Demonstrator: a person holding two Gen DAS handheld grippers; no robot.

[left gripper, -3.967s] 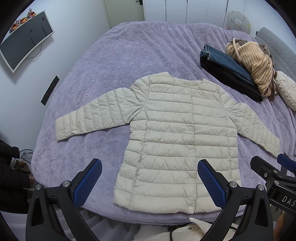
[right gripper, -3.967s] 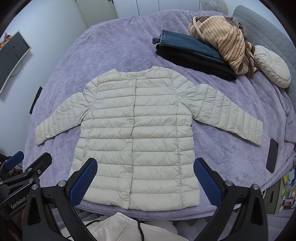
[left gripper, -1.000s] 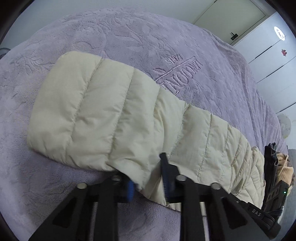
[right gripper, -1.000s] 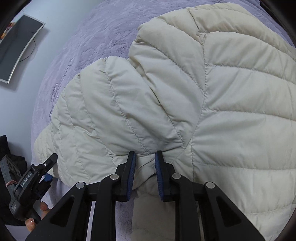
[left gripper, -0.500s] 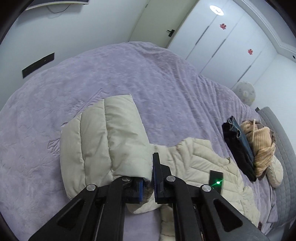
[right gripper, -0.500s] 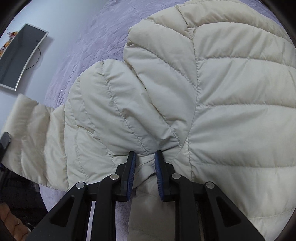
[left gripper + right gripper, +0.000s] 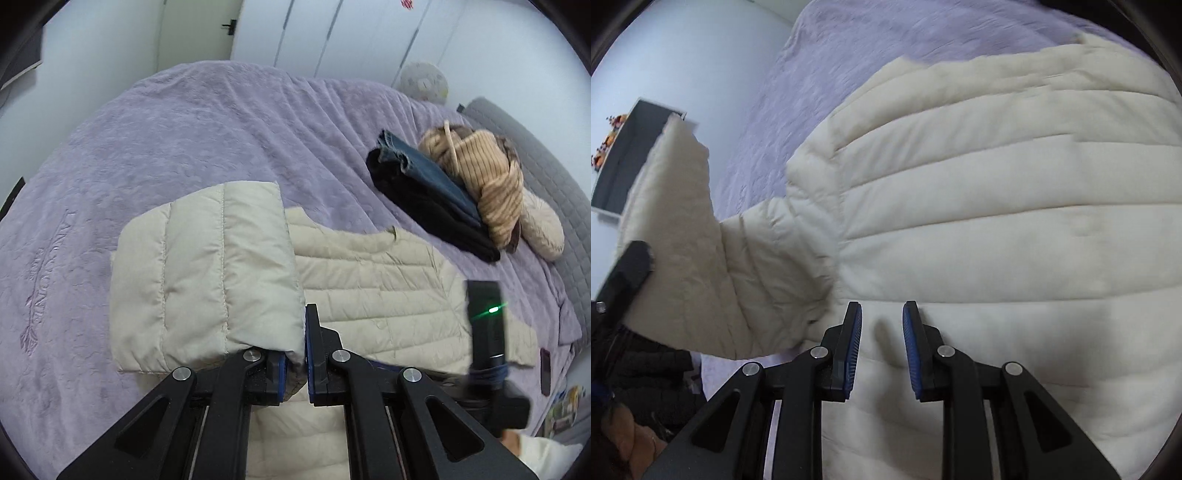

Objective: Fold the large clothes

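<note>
A cream quilted jacket lies spread on the purple bed cover. My left gripper is shut on the cuff end of one sleeve, which hangs lifted and doubled over above the jacket body. In the right wrist view that raised sleeve stands up at the left. My right gripper hovers low over the jacket body beside the armpit. Its jaws are opening, with a small pucker of fabric under the gap and the pads not pressing on it.
Folded dark trousers and jeans lie at the far right of the bed, with a striped beige garment and a round cushion behind them. A phone rests near the right edge. A monitor hangs on the left wall.
My left gripper has lifted the sleeve off the bed and carried it over toward the jacket body. My right gripper has let go of the armpit fold and slid right.
</note>
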